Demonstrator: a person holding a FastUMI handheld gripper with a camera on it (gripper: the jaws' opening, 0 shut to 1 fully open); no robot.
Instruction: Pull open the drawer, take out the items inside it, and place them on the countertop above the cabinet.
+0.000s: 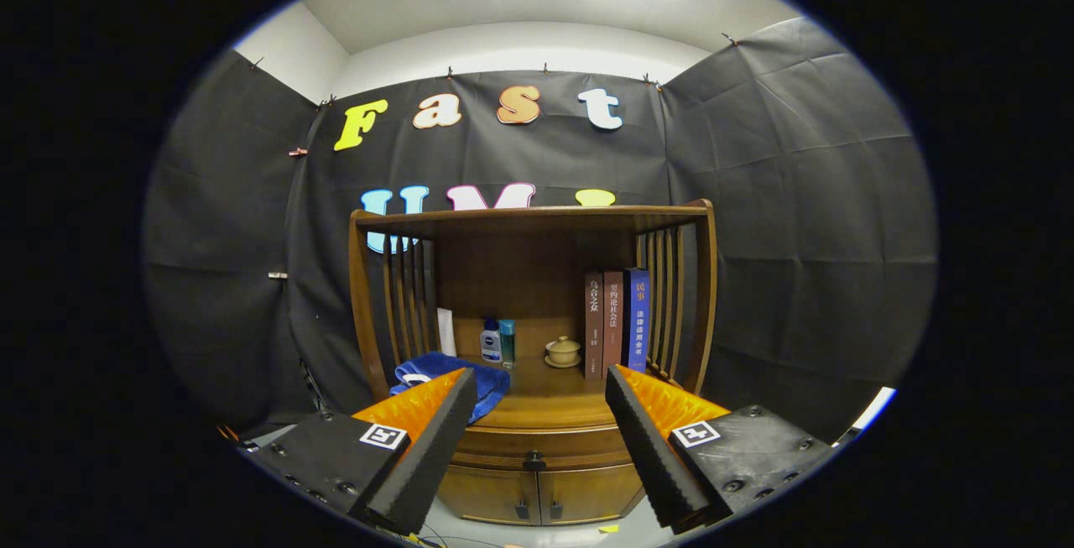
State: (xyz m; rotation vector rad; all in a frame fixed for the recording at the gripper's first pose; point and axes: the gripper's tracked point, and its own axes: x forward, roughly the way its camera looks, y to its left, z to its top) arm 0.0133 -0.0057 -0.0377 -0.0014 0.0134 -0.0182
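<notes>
**Fingers spread wide, drawer not yet pulled**

While the gripper (537,439) hangs in front of the cabinet (537,481), its two fingers stand wide apart and hold nothing. Between them, and a little beyond their tips, sits the drawer (537,446), shut flush with the cabinet front. Its small dark knob (534,461) lies almost midway between the fingers, well ahead of them. Below the drawer are two small doors with dark handles.

Above the drawer is the countertop (550,393), where the items must end up. It already carries things: a blue cloth (449,376) bunched just behind the left finger, a bottle (491,341) and a teal bottle (507,341) side by side farther back, a small lidded pot (562,352) on a saucer, and three books (617,321) standing upright against the slatted right side. What lies inside the drawer cannot be seen.

As I judge it, the task is at its start, with the approach to the knob in hand. The knob is small, so fingers closing slightly off-centre could slip past it or pinch only its edge and lose it during the pull. A slanted pull might jam the drawer. Later, the crowded countertop leaves little free room; a careless placement could knock over the bottles or the pot.
</notes>
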